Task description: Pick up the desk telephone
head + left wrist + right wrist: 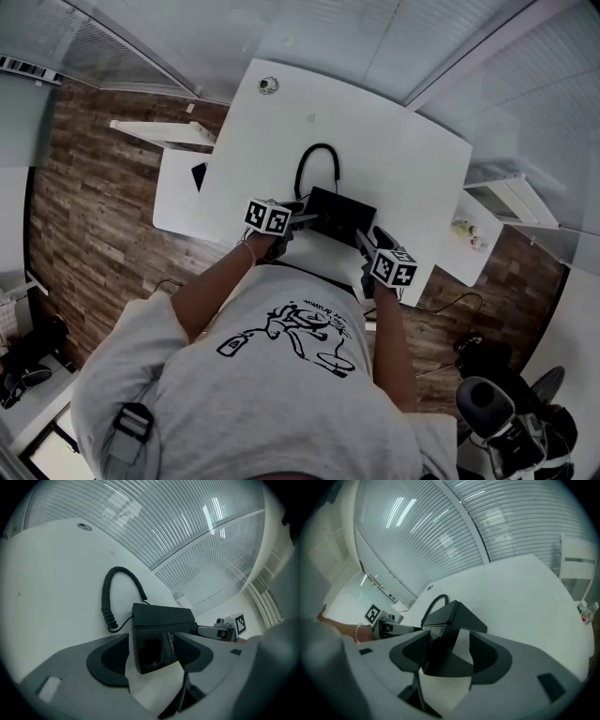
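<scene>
From the head view, the telephone lies on the white table, a little below the middle of the frame and close to your body. Your left gripper comes to its left end and your right gripper to its lower right end. The black cord makes an arch above it. The table top looks smooth and bare, so I judge the telephone can slide or turn if one gripper closes before the other.

In the left gripper view, the jaws stand wide apart, with a corner of the telephone between them. The dark pads do not press on it. The body is a black box of hard, glossy plastic with flat faces and sharp edges, and small pale print on the near face. The cord is a tight rubbery spiral in the left middle of the frame. A grip only on this corner may slip off such smooth plastic. The cord may also drag or pull back when you lift.

In the right gripper view, the jaws are also apart and hold nothing. Another corner of the telephone stands between them, shaped like a wedge with sloping faces. Pads that close on slopes can squeeze the body outward, so I think you should go deeper before you close.
</scene>
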`<state>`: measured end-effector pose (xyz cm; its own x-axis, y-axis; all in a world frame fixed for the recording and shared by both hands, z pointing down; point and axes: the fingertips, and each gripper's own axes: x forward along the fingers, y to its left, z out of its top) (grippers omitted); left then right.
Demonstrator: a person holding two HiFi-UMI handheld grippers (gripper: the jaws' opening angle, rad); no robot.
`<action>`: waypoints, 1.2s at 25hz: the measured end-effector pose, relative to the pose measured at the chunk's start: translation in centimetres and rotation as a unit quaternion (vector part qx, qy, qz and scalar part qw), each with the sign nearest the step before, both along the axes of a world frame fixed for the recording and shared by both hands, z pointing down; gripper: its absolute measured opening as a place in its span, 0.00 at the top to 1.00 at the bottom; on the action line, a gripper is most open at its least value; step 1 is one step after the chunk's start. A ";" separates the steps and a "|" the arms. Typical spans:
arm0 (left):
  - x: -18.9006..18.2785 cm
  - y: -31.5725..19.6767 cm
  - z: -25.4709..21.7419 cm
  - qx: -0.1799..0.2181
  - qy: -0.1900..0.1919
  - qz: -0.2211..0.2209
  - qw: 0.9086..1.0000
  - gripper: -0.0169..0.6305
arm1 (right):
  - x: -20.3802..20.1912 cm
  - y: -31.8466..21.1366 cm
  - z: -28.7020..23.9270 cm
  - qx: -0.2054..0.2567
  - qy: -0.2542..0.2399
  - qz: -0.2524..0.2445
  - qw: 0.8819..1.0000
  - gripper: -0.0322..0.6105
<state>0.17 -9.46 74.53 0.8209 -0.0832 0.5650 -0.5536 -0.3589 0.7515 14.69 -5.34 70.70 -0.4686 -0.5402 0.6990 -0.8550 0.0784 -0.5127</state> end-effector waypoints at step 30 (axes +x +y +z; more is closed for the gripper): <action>1.0 -1.3 -6.5 0.034 0.014 -0.017 0.999 0.54 | -0.9 -2.2 -6.6 0.049 -0.058 0.000 0.997 0.64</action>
<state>1.18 -10.77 68.03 0.8326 -0.1486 0.5335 -0.5451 -0.3903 0.7420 13.80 -7.59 64.11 -0.5432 -0.6033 0.5840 -0.7905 0.1329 -0.5979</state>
